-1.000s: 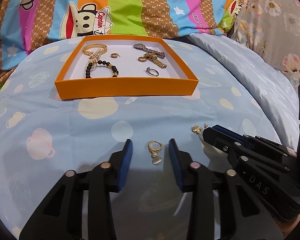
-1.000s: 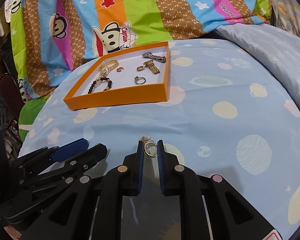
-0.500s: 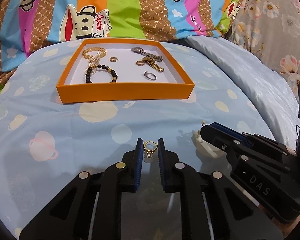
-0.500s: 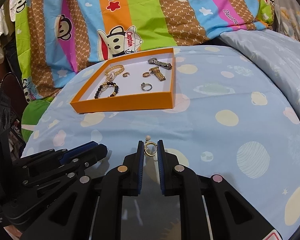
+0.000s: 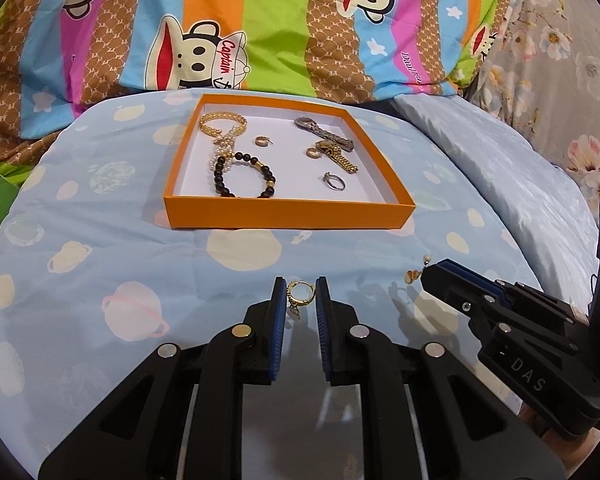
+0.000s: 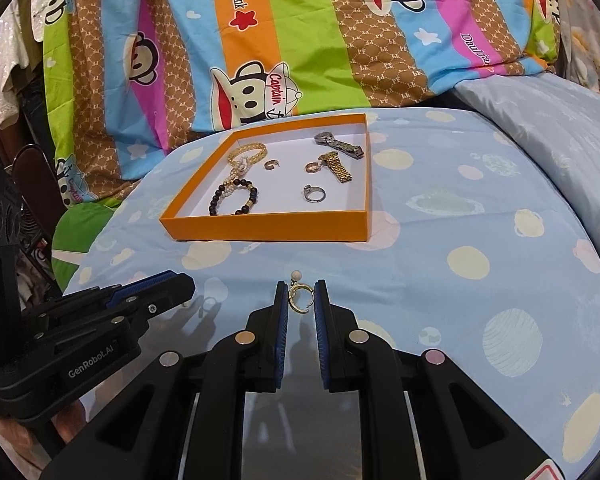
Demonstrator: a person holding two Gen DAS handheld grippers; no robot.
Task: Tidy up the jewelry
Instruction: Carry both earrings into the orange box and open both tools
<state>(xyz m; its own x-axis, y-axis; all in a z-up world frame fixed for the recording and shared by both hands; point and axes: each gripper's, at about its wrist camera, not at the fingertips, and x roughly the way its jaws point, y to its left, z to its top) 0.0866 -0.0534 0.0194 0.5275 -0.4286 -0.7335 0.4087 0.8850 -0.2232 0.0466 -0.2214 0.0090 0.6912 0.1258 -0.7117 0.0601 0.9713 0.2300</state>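
Observation:
My left gripper (image 5: 300, 295) is shut on a gold ring with a small charm (image 5: 300, 295), held above the blue bedsheet. My right gripper (image 6: 301, 299) is shut on a gold hoop earring with a pearl (image 6: 300, 294), also lifted off the sheet. The right gripper shows at the right of the left wrist view (image 5: 428, 274), and the left gripper shows at the left of the right wrist view (image 6: 180, 284). An orange tray (image 5: 288, 212) lies ahead, holding a black bead bracelet (image 5: 244, 176), a gold chain (image 5: 222, 124), watches (image 5: 324, 134) and a silver ring (image 5: 334, 181).
The tray also shows in the right wrist view (image 6: 268, 228). A colourful monkey-print pillow (image 5: 260, 28) stands behind the tray. A pale blue quilt (image 5: 520, 184) rises at the right. The bed edge drops off at the left, by a green cloth (image 6: 76, 232).
My left gripper has closed on the gold ring and lifted it. Both grippers have risen and drawn back from the sheet, each with its piece held.

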